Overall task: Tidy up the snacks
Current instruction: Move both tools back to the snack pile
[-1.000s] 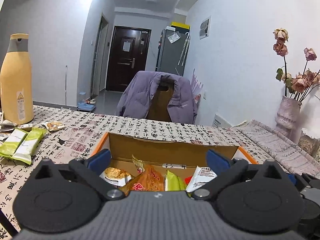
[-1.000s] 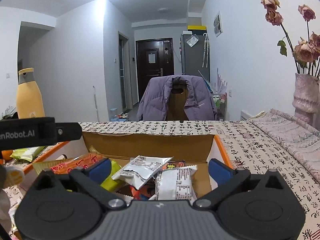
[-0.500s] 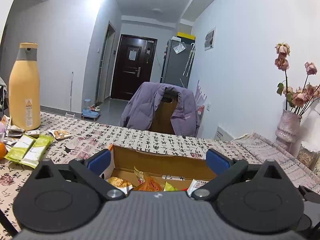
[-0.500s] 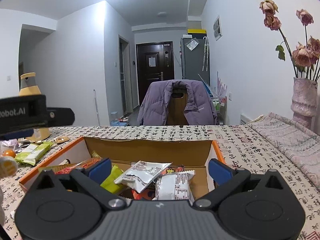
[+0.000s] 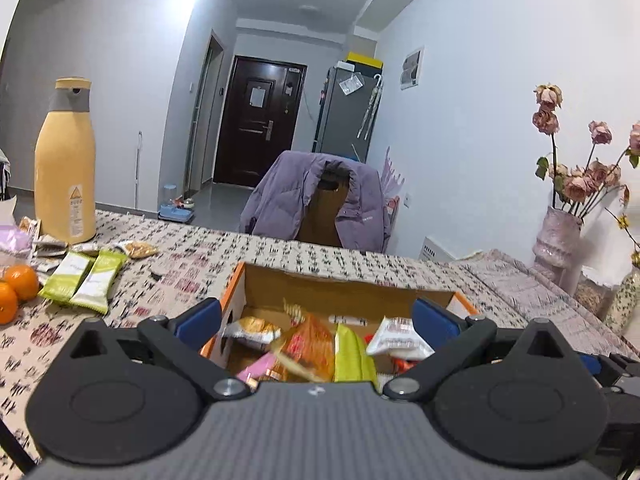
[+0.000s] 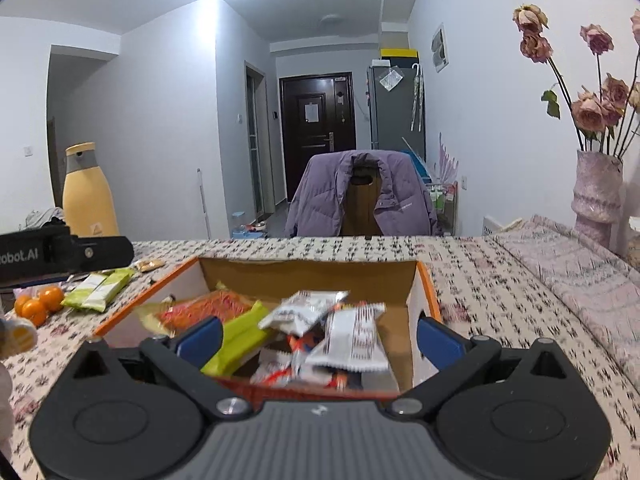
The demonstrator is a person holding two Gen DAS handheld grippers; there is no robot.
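Cardboard box [image 6: 414, 280], orange-edged, heaped with crinkled snack packets [image 6: 352, 340].

The box [image 6: 412, 312] is plain brown cardboard inside, matt, with an orange printed outer face. The snack packets [image 6: 348, 336] in it are glossy foil and plastic film (crinkled, catching the light). Two green wrappers [image 5: 86, 282] on the counter [image 5: 280, 256] look like smooth film with a duller sheen. The counter wears a woven printed cloth, matt. Each tool, left [image 5: 316, 318] and right [image 6: 318, 338], has a matt black plastic body, a ribbed grey top, small bright metal pivots and blue pads [image 6: 436, 342]. The yellow bottle [image 5: 66, 168] looks smooth, satin plastic.
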